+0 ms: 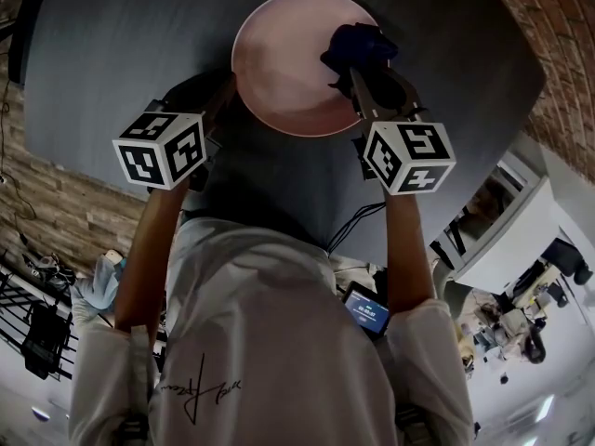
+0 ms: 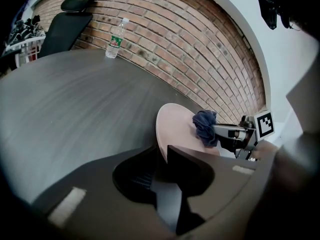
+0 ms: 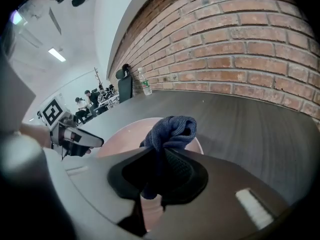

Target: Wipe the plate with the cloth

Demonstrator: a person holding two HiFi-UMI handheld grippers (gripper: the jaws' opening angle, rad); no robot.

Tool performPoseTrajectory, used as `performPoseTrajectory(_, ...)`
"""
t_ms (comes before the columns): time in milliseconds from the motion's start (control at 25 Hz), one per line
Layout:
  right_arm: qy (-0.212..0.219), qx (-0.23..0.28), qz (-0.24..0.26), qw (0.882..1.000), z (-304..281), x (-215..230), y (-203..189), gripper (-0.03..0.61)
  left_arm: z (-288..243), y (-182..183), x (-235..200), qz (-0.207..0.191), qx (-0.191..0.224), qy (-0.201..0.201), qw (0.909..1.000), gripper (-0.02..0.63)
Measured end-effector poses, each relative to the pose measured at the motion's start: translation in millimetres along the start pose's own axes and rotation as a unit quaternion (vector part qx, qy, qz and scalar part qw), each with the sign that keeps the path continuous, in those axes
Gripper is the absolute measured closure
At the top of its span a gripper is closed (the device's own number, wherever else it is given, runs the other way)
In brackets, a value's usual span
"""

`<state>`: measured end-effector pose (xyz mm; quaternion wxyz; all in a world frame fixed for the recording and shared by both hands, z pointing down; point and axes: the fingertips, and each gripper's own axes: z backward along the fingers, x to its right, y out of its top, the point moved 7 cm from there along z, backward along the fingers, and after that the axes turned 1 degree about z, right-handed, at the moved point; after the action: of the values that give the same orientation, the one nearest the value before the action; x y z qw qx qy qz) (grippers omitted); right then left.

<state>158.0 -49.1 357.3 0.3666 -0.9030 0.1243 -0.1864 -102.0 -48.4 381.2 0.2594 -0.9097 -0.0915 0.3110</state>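
Table [image 1: 102, 72], dark grey & round, fills most of the head view, w/ brick wall [image 2: 200, 39] behind and a small bottle [image 2: 115, 39] far off at its back edge. Pink plate [image 1: 284, 63] sits at the table's middle; can't tell if it lies flat or is tipped up a bit. Prob. ceramic: stiff, smooth, slippery under a rub, chips if knocked, so best held by the rim, opp. the side being wiped. Blue cloth [image 1: 358, 45] is soft, light, bunches easily; take it by a gathered fold, wad sticking out. Left gripper [image 2: 162, 169] is clamped on the plate's near-left rim, jaws almost together w/ only the thin edge between. Right gripper [image 3: 152, 181] is pinched tight on the cloth, wad poking past the tips & resting on the plate's right part.
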Motion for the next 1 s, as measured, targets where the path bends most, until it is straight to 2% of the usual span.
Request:
performPoseTrajectory(440,-0.009,-0.005,0.004,1.0,-16.3,1.5,7.6,0.522,-9.6,4.1,1.6,0.003,-0.008,-0.021,0.9997,0.505)
performPoseTrajectory(1000,-0.023,-0.028,0.041,0.998,-36.8,1.9,17.8,0.522,-14.6,5.0,-2.6,0.005,-0.017,-0.024,0.9996,0.528)
